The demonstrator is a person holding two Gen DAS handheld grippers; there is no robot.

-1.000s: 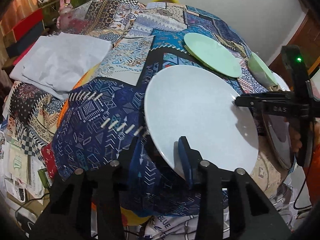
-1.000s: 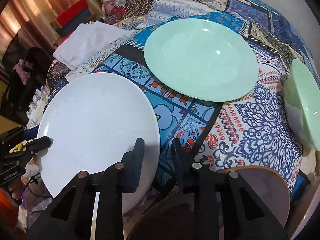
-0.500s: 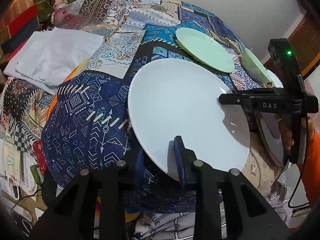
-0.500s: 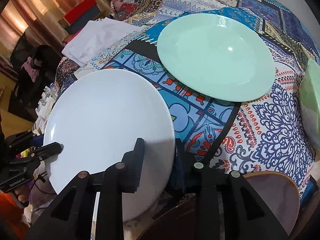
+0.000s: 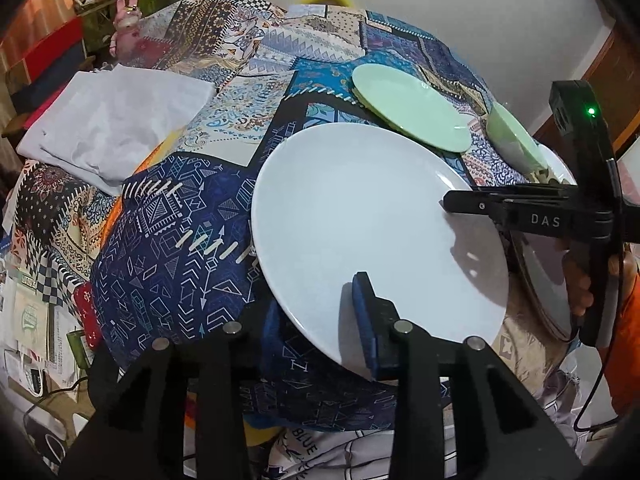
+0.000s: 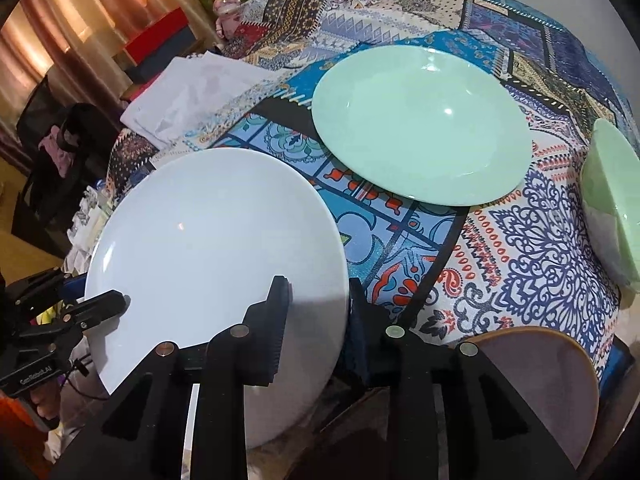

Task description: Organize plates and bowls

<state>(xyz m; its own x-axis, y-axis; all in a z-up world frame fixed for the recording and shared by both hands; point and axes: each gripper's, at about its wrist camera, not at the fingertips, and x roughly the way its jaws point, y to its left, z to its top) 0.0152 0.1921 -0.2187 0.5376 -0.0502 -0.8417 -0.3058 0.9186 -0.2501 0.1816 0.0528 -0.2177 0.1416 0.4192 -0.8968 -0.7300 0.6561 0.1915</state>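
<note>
White plate [image 5: 368, 216] tilted beside flat green plate [image 5: 408, 106].

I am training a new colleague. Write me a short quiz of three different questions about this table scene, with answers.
1. True or false: both tools grip the white plate.
2. Which colour is the plate lying beyond it? A red, B green, C black.
3. Fill in: a folded white ____ lies on the patterned tablecloth.

Key: 1 true, left tool and right tool hold opposite rims. 2 B. 3 cloth.
</note>
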